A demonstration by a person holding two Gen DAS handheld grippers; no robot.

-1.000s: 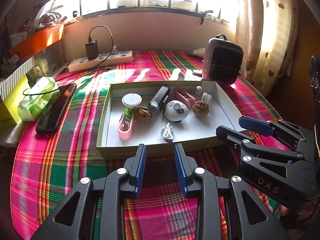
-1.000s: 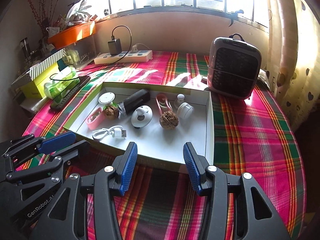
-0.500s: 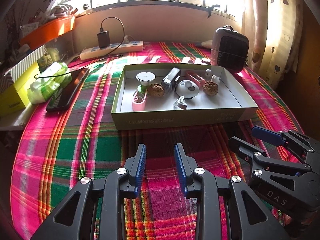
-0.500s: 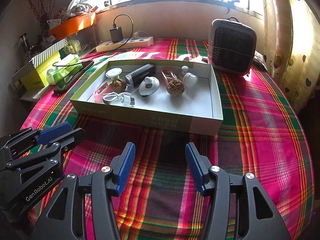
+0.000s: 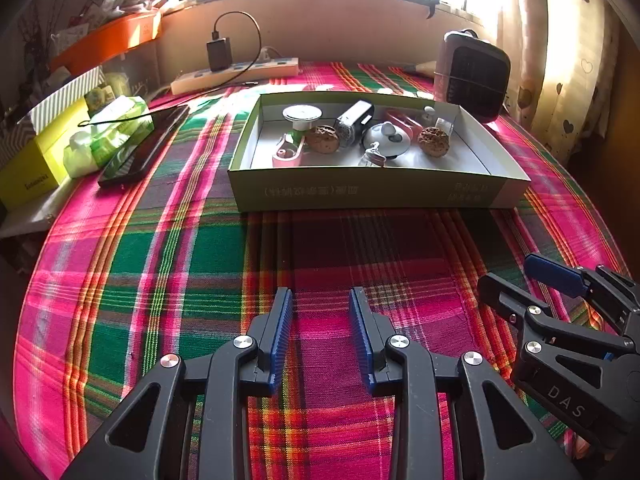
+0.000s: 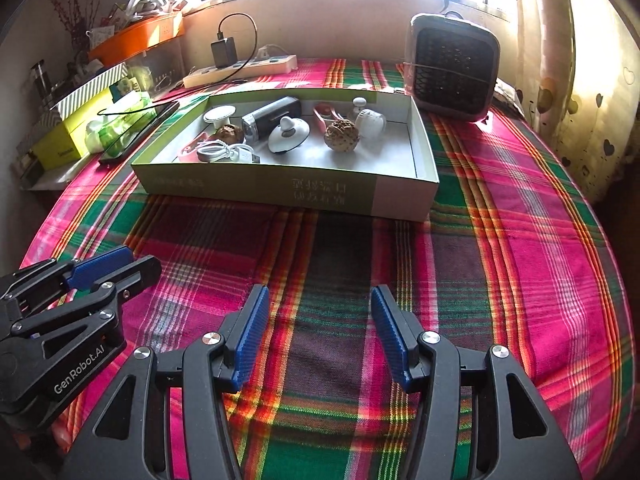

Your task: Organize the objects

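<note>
On left hand-held gripper [image 6: 132, 272], "GenRobot.AI" lettering

The tablecloth [image 6: 500, 264] between the near table edge and the box [image 6: 280, 190] lay bare, giving open passage. The box's near wall stood as a barrier across the middle. The right side up to the heater [image 6: 452, 68] was free. The phone [image 5: 144, 146] and tissue pack [image 5: 108, 134] blocked the left edge; the power strip [image 5: 236, 74] lined the far edge.
</note>
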